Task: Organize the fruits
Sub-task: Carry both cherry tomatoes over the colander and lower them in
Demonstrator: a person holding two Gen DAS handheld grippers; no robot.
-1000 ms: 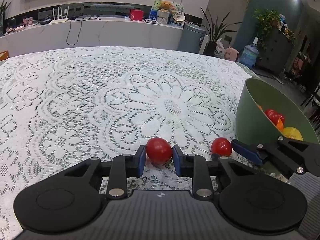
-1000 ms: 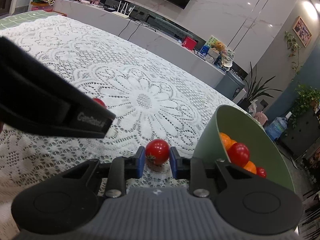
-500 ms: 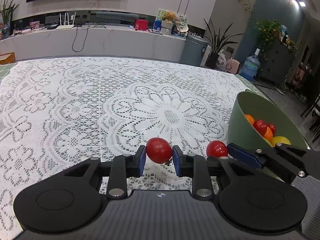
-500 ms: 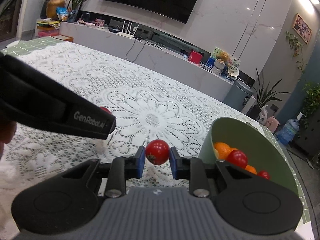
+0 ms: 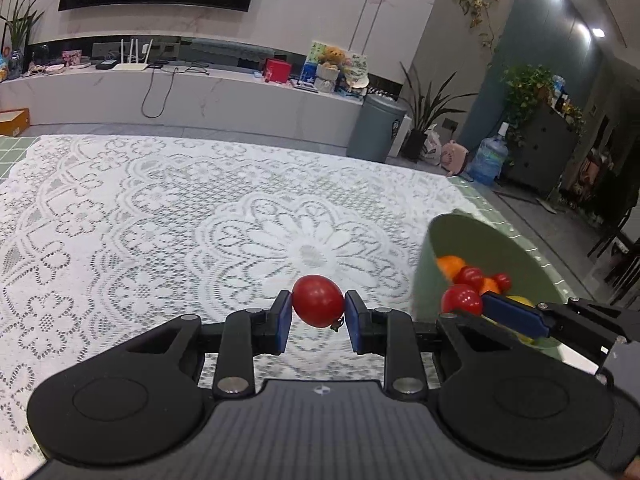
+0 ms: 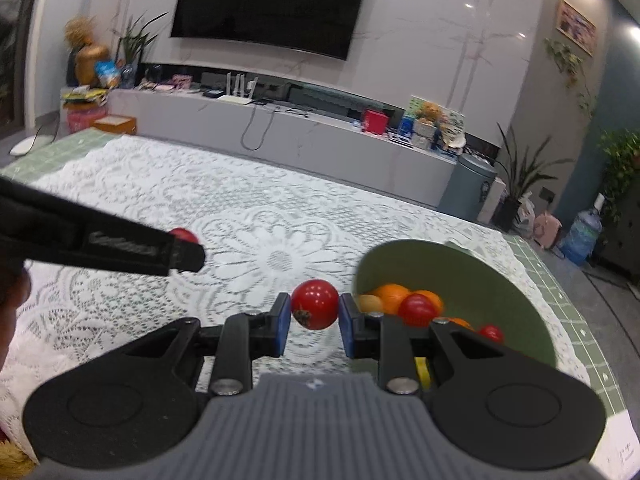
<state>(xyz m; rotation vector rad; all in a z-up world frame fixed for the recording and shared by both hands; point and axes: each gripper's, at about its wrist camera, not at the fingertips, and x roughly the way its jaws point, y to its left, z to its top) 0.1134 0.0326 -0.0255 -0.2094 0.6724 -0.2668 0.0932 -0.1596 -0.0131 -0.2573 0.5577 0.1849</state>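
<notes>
My left gripper [image 5: 318, 307] is shut on a red cherry tomato [image 5: 318, 300], held above the white lace tablecloth [image 5: 160, 216]. My right gripper [image 6: 314, 312] is shut on a second red cherry tomato [image 6: 315, 307]. In the left wrist view that second tomato [image 5: 461, 300] shows at the right gripper's blue fingertips [image 5: 514, 315], in front of the green bowl [image 5: 516, 252]. The green bowl [image 6: 480, 280] holds several small red, orange and yellow fruits and sits just right of both grippers. In the right wrist view the left gripper's black finger [image 6: 120, 246] crosses the left side with its tomato [image 6: 183, 235] at the tip.
The table ends at the far side before a long white media console [image 5: 180, 96] with a wall television [image 6: 268, 4]. A grey bin [image 5: 378, 128], potted plants and a water bottle [image 5: 488, 160] stand beyond the table's far right corner. A person's hand [image 6: 12, 296] shows at the left edge.
Both grippers have risen off the tablecloth, each carrying its tomato. The right gripper has come closer to the bowl, and more of the room beyond the table shows.
</notes>
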